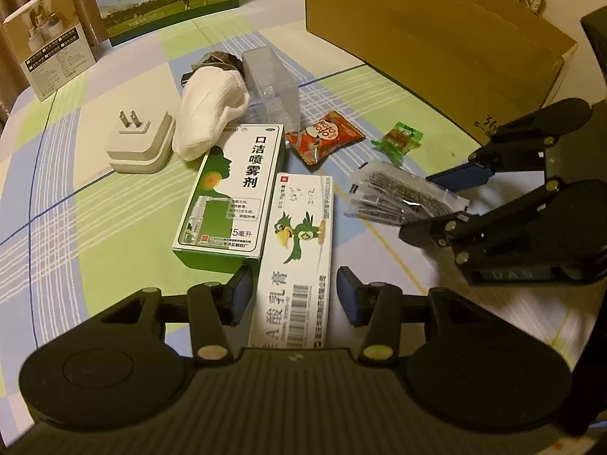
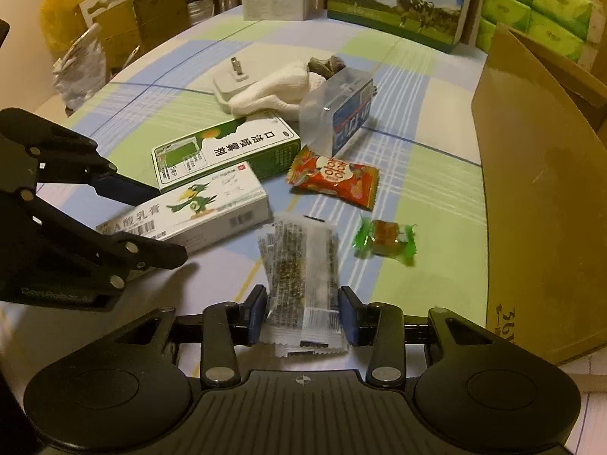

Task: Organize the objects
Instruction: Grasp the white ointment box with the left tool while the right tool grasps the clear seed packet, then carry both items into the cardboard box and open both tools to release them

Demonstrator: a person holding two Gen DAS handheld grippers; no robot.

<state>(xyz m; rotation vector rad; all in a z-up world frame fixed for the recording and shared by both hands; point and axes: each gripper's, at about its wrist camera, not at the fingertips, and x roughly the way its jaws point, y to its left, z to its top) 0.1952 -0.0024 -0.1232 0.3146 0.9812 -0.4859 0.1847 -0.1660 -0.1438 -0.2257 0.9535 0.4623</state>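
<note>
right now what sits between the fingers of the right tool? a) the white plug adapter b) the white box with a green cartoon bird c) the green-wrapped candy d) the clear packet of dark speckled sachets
d: in the right wrist view the right tool has its blue pads on either side of the clear packet of dark speckled sachets.

Your left gripper (image 1: 295, 295): tilted down, jaws straddling a box.
Your right gripper (image 2: 302, 313): tilted down, jaws pinching a packet.

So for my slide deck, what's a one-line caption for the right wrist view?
Right hand-held gripper closes on a clear snack packet among boxes and candies on a checked tablecloth.
</note>
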